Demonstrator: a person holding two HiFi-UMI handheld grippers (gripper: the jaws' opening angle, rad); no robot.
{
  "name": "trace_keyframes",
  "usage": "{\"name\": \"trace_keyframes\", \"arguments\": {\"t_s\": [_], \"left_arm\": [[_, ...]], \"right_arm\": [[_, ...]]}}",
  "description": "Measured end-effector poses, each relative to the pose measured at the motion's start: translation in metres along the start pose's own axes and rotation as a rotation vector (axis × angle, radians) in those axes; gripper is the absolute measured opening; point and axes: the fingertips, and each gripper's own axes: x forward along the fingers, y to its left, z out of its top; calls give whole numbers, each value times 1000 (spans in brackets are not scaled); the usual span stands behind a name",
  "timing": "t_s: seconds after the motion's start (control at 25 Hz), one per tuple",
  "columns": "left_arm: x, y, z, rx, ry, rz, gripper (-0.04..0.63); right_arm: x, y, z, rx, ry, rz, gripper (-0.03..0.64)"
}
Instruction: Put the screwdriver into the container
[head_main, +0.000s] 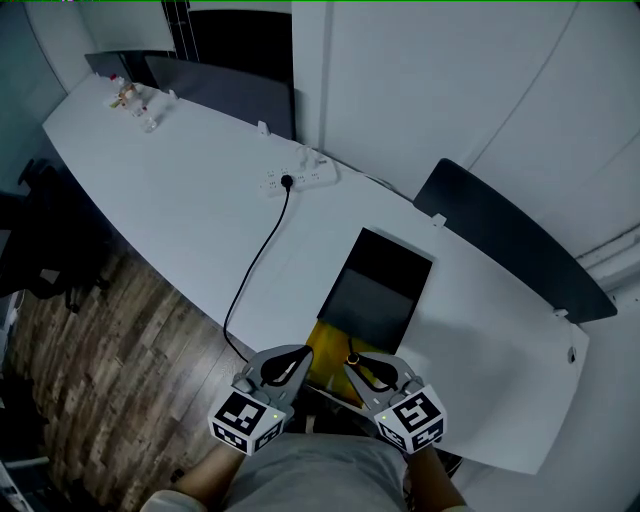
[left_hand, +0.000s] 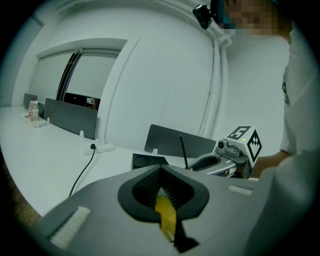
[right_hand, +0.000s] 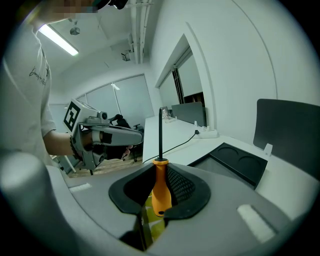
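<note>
An orange-handled screwdriver (right_hand: 161, 192) stands upright between the jaws of my right gripper (right_hand: 161, 175), which is shut on the handle. Its black shaft points up. In the head view only a bit of the screwdriver (head_main: 352, 357) shows at the right gripper (head_main: 358, 368). The container, a black tray (head_main: 385, 270) with round recesses (right_hand: 235, 162), lies on the white table just beyond both grippers. My left gripper (head_main: 298, 358) hovers beside the right one. Its jaws (left_hand: 160, 172) meet at the tips with nothing seen between them.
A yellow object (head_main: 325, 362) lies under the grippers at the table's near edge. A white power strip (head_main: 300, 180) with a black cable (head_main: 255, 265) sits further back. Small bottles (head_main: 130, 97) stand at the far left. Dark panels (head_main: 510, 240) line the table's far edge. Wooden floor (head_main: 90, 370) lies to the left.
</note>
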Motion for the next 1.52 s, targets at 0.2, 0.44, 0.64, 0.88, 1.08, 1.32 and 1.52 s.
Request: {"name": "trace_keyframes", "arguments": {"t_s": [0.2, 0.44, 0.64, 0.88, 1.08, 1.32, 1.52], "left_arm": [[5, 4, -10, -13, 19, -4, 0], [7, 13, -22, -14, 50, -1, 0], [9, 16, -30, -15, 64, -4, 0], [13, 20, -43, -32, 80, -7, 0], [13, 24, -51, -41, 92, -10, 0], [12, 28, -58, -53, 103, -10, 0], [13, 33, -63, -64, 115, -8, 0]], "right_arm": [[6, -4, -9, -2, 30, -5, 84], [15, -8, -18, -24, 72, -18, 84], [25, -8, -31, -45, 136, -29, 84], [34, -11, -53, -45, 196, -32, 84], [42, -14, -71, -36, 242, -38, 84], [50, -18, -87, -12, 294, -44, 84], [57, -19, -102, -24, 346, -51, 84]]}}
